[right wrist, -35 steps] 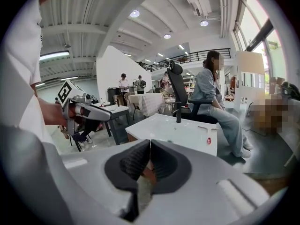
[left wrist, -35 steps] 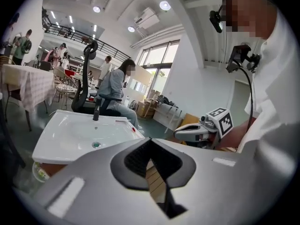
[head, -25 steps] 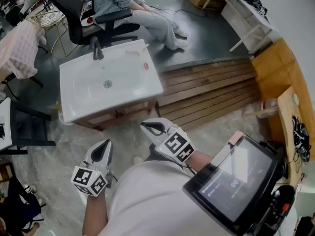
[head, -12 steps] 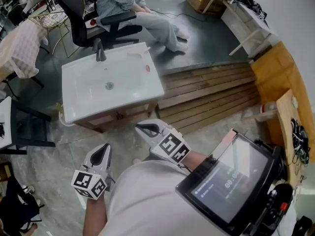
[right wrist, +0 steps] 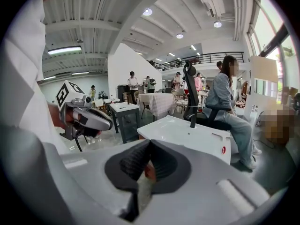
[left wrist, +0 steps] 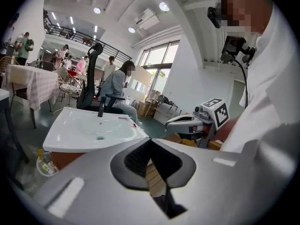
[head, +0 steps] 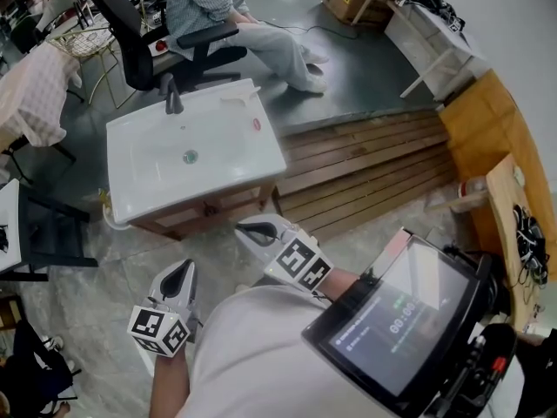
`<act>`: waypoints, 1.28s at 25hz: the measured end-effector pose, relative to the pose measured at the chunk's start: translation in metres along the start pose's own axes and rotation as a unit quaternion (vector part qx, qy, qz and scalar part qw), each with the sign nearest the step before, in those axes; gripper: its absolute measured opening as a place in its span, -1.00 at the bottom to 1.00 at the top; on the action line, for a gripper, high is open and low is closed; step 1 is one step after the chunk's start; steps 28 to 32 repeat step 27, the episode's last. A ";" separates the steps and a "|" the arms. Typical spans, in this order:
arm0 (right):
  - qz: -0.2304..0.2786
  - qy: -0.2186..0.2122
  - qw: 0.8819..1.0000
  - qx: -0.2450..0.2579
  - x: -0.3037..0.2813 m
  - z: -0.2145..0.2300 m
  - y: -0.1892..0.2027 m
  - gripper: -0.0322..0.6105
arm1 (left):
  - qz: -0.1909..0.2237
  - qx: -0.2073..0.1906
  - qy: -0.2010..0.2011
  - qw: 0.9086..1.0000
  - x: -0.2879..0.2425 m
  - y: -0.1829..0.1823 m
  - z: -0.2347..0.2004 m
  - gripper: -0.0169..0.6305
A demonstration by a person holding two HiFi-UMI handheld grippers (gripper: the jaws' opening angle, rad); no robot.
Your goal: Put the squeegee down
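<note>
A pale, long-handled tool that looks like the squeegee (head: 238, 97) lies on the far right rim of the white sink (head: 139, 194), beside the black faucet (head: 173, 99). Neither gripper touches it. My left gripper (head: 180, 273) is low at the left, close to my body, shut with nothing in it. My right gripper (head: 245, 231) is in front of my chest and points toward the sink cabinet, also shut and empty. In the left gripper view the left gripper's (left wrist: 150, 142) jaws meet, and the right gripper (left wrist: 180, 122) shows beyond them. The right gripper's (right wrist: 150, 143) jaws are likewise together in its own view.
The sink sits on a wooden cabinet (head: 204, 207). A slatted wooden platform (head: 365, 159) lies to its right. A person sits on a black office chair (head: 144, 37) behind the sink. A dark table (head: 43, 233) stands at the left. A tablet (head: 396, 320) hangs at my chest.
My right gripper has drifted a little to the left in the head view. The left gripper has kept still. Both stay shut.
</note>
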State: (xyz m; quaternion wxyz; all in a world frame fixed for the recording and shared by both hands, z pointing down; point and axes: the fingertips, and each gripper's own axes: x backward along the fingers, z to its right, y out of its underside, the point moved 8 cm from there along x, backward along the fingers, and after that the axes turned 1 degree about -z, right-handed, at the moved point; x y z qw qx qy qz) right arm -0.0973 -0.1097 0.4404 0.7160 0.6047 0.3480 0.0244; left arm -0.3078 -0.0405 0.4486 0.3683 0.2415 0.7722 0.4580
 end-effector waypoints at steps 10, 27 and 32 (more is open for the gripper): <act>-0.001 0.001 1.000 0.003 0.006 -0.001 0.003 -0.89 | -0.004 0.000 0.004 1.000 -0.003 0.003 0.007 -0.93; -0.004 0.006 1.000 0.005 0.016 0.001 0.001 -0.89 | -0.010 -0.001 0.007 1.000 -0.006 0.002 0.013 -0.93; -0.004 0.006 1.000 0.005 0.016 0.001 0.001 -0.89 | -0.010 -0.001 0.007 1.000 -0.006 0.002 0.013 -0.93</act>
